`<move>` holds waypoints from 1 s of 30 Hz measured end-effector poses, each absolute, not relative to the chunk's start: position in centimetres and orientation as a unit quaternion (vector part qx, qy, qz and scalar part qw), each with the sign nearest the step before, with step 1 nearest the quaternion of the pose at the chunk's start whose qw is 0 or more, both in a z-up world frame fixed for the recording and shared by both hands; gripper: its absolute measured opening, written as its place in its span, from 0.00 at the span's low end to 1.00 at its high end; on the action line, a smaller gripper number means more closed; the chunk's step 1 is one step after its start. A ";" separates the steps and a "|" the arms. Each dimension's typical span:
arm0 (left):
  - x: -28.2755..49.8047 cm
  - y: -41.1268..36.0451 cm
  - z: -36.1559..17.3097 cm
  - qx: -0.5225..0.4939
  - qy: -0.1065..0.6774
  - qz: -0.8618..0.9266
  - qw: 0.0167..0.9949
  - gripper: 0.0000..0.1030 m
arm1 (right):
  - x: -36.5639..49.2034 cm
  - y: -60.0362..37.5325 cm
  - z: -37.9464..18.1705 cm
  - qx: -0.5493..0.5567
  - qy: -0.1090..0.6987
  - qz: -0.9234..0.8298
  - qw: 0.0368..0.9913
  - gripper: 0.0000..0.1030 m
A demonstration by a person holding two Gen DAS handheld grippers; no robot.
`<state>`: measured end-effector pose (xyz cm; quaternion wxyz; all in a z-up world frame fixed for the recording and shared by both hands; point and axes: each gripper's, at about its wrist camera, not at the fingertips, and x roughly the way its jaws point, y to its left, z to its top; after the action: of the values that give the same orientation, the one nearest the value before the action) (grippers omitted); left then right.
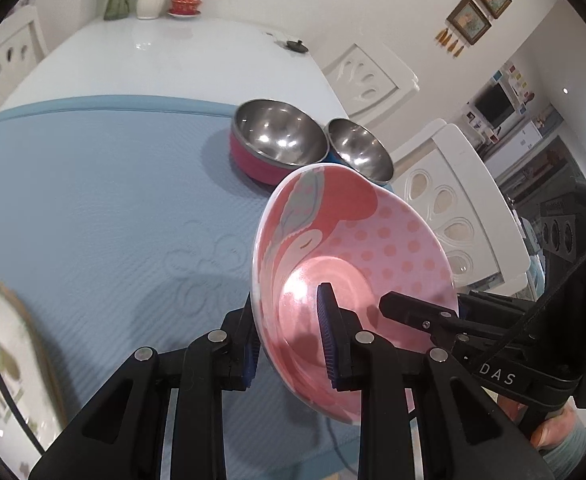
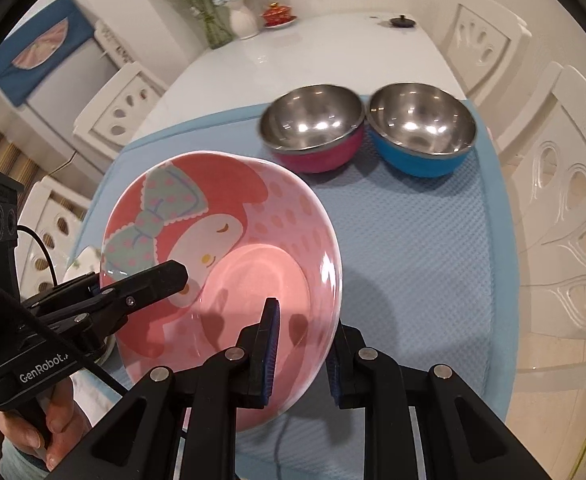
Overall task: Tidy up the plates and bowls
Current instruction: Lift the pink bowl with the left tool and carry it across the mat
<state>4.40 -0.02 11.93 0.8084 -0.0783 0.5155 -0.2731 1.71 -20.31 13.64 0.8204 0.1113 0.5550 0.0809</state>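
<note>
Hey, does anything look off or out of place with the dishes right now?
Only the pink cartoon bowl: it's tilted in the air, off the blue mat, with the left gripper and right gripper each straddling its rim. The two steel bowls sit upright side by side. Nothing is spilled or broken.

a blue quilted mat (image 2: 425,240) is covering the near end of a glossy white table (image 2: 333,56). at the far end, a white vase (image 2: 243,20) of flowers and a red lidded cup (image 2: 277,14) are standing. white carved chairs (image 2: 565,184) are sitting alongside, and framed pictures (image 1: 479,6) are hanging on the wall.
</note>
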 end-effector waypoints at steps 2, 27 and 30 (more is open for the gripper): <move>3.7 0.6 11.8 -0.074 0.519 -0.265 0.810 0.22 | 0.9 -19.4 13.6 0.108 0.561 0.089 0.816 0.19; 0.7 1.2 5.7 -0.035 0.564 -0.242 0.789 0.22 | -1.2 -16.8 7.1 0.124 0.635 0.096 0.756 0.21; 0.5 1.2 5.3 -0.034 0.569 -0.246 0.784 0.22 | -1.3 -16.9 7.0 0.125 0.637 0.091 0.755 0.21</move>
<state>0.50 1.15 5.32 0.7843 -0.0336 0.5687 -0.2457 -1.29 -16.93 7.01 0.7554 0.1251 0.6367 0.0914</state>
